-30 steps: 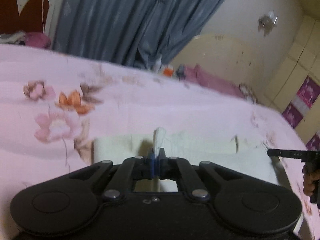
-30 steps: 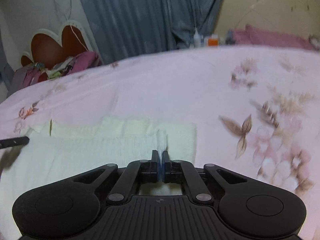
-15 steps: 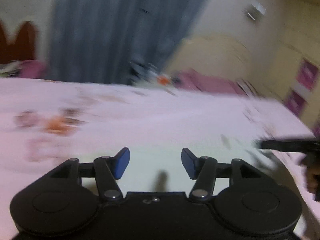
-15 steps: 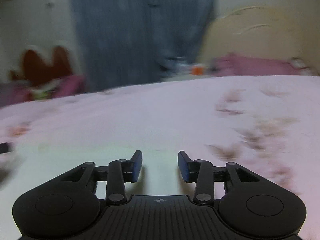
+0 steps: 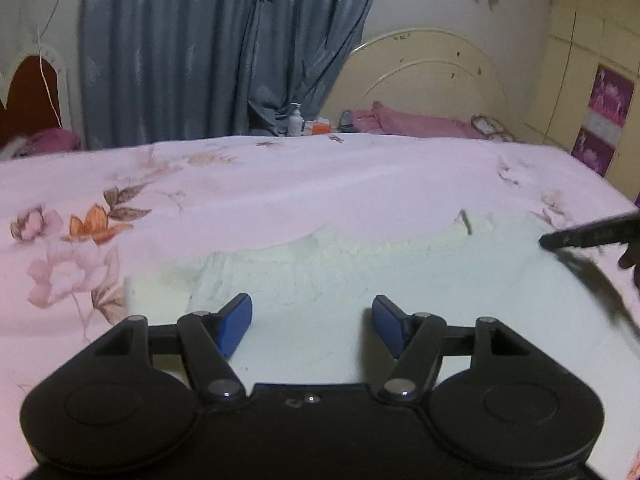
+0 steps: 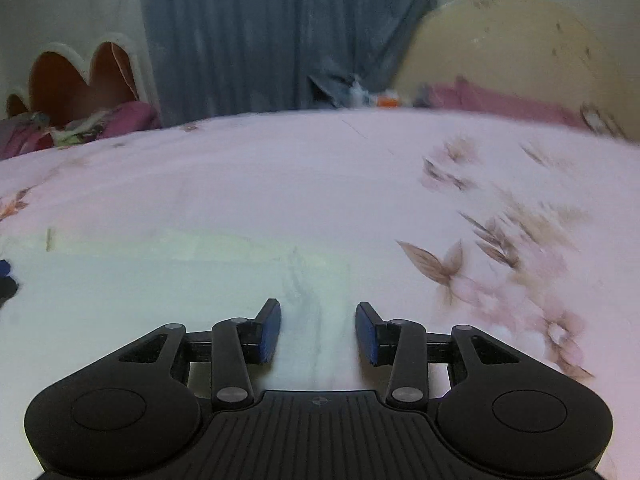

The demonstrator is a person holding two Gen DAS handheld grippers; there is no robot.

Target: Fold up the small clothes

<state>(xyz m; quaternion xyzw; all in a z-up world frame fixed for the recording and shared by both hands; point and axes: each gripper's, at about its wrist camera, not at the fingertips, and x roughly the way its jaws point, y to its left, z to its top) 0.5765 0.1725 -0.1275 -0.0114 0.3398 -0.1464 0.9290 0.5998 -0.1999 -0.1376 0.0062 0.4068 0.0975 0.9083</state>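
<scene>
A pale cream garment (image 5: 360,276) lies flat on the pink floral bedsheet (image 5: 240,184), folded over itself along its far edge. My left gripper (image 5: 312,320) hovers over its left part, jaws still opening, nothing between the blue pads. In the right wrist view the same garment (image 6: 160,280) spreads to the left, and my right gripper (image 6: 318,330) stands open above its right end with only cloth beneath. The right gripper's finger (image 5: 588,236) shows at the right edge of the left wrist view, with part of a hand behind it.
A grey-blue curtain (image 5: 208,48) and a cream headboard (image 5: 432,84) stand behind the bed. Pink pillows (image 5: 416,124) and small bottles (image 5: 296,120) sit at the far edge. A red heart-shaped headboard (image 6: 76,80) with piled clothes is at the far left.
Both grippers were shut on pinched folds of the garment a second ago. Both have let go and opened, and the cloth now lies flat. The left view has rolled level.
</scene>
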